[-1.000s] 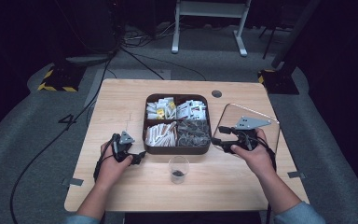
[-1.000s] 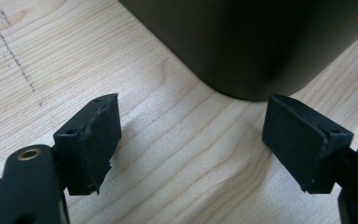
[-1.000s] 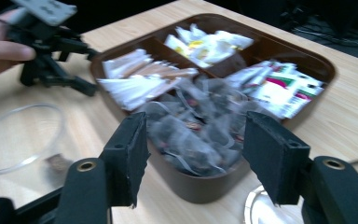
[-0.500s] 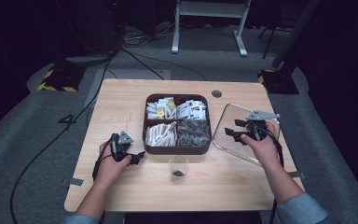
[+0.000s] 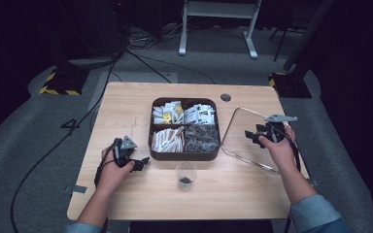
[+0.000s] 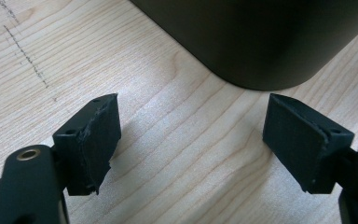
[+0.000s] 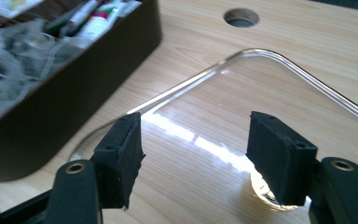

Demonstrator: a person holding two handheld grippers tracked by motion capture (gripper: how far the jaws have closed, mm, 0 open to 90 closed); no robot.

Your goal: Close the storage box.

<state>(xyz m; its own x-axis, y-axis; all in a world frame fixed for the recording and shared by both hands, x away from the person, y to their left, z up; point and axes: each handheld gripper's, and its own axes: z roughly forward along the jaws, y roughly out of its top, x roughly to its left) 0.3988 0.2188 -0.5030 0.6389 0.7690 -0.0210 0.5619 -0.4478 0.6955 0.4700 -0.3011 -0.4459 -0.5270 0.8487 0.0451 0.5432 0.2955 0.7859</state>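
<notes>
A dark brown box [image 5: 184, 153] with four compartments of packets and sachets stands mid-table. A clear lid [image 5: 240, 145] lies flat on the table to its right. My right gripper [image 5: 253, 137] hovers low over that lid [image 7: 270, 93]; its jaws [image 7: 193, 154] have just been opening and stand open with nothing between them. My left gripper [image 5: 140, 163] rests on the wood at the box's near left corner [image 6: 261, 42], jaws open [image 6: 191, 140] and nothing between them.
A small clear cup [image 5: 186, 174] with something dark at its bottom stands in front of the box. A round cable hole [image 5: 226, 97] sits in the tabletop behind the lid. Cables and a stand's feet lie on the floor beyond the table.
My right hand has shifted to the right, away from the box's side and farther over the clear lid, with its jaws a little wider. The left hand has stayed put.
</notes>
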